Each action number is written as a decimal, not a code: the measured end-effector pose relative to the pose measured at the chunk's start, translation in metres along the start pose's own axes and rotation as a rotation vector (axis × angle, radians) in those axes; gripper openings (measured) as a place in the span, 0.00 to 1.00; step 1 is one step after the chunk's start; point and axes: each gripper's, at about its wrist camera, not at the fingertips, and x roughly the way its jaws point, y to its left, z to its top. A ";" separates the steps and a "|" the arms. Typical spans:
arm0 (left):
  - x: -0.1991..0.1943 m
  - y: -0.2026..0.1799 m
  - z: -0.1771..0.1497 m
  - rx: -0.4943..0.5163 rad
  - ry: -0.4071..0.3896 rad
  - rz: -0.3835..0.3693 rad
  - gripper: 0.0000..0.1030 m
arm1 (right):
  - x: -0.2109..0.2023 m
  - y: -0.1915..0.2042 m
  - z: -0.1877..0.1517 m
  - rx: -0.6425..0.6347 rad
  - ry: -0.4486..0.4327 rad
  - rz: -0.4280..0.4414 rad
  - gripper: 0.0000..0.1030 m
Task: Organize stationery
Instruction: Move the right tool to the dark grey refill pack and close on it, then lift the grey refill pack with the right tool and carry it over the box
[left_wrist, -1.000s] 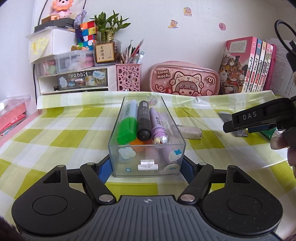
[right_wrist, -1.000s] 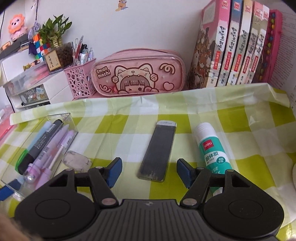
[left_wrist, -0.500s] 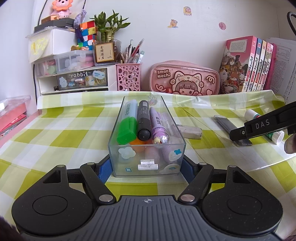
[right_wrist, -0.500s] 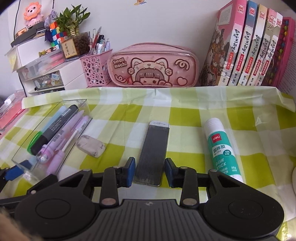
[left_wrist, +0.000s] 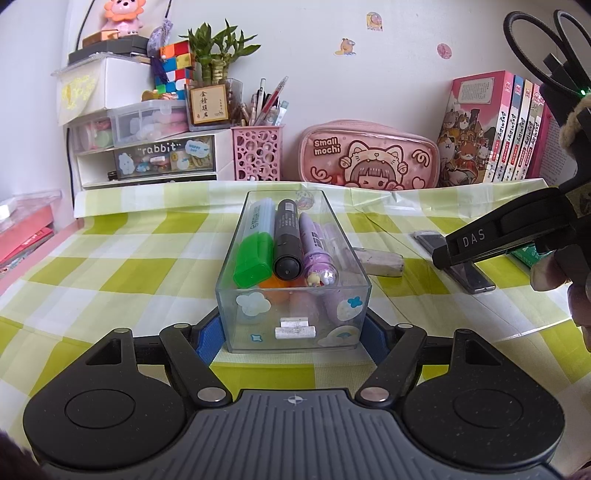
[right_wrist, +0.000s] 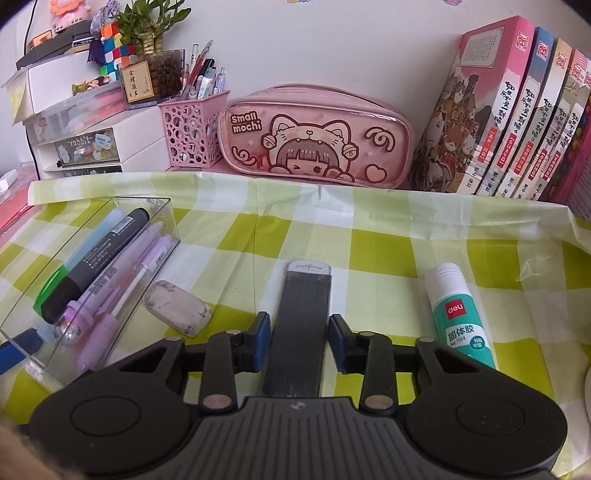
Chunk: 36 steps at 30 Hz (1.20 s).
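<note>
Checked green-and-white cloth (right_wrist: 369, 236) covers the desk, with a pink case (right_wrist: 314, 140), a pen cup (right_wrist: 192, 136) and books (right_wrist: 509, 118) ranged along the wall behind. Left gripper (left_wrist: 291, 334) has its jaws spread wide about the near end of the clear box (left_wrist: 295, 321), pads against or just beside the side walls; firm grip cannot be confirmed. Right gripper (right_wrist: 300, 341) sits low over the near end of the dark flat case (right_wrist: 301, 325), jaws partly closed, one pad on either side with a thin gap showing; it holds nothing yet. Risks, as judged: the flat case is thin and lies flush on the cloth, so closing pads may ride over its edges or pinch up cloth instead; dragging the cloth could shift the eraser (right_wrist: 177, 308) and glue stick (right_wrist: 460, 319). The box walls look smooth, so a loose left hold may let it slide when items are dropped in. Count: one box, holding one green highlighter (left_wrist: 255, 247), one black marker (left_wrist: 286, 240), and at least two purple pens (right_wrist: 122, 280), lower contents indistinct; loose on the cloth, one eraser, one flat case, one glue stick. Three items appear outstanding.
</note>
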 end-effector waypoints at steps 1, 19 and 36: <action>0.000 0.000 0.000 0.000 0.000 0.000 0.71 | 0.000 0.001 0.001 0.005 0.003 -0.006 0.53; 0.001 0.001 0.000 -0.002 0.001 -0.001 0.71 | -0.004 -0.013 0.009 0.286 0.067 0.268 0.53; 0.001 0.001 0.000 -0.002 0.001 -0.001 0.71 | -0.003 -0.005 0.022 0.373 0.126 0.411 0.28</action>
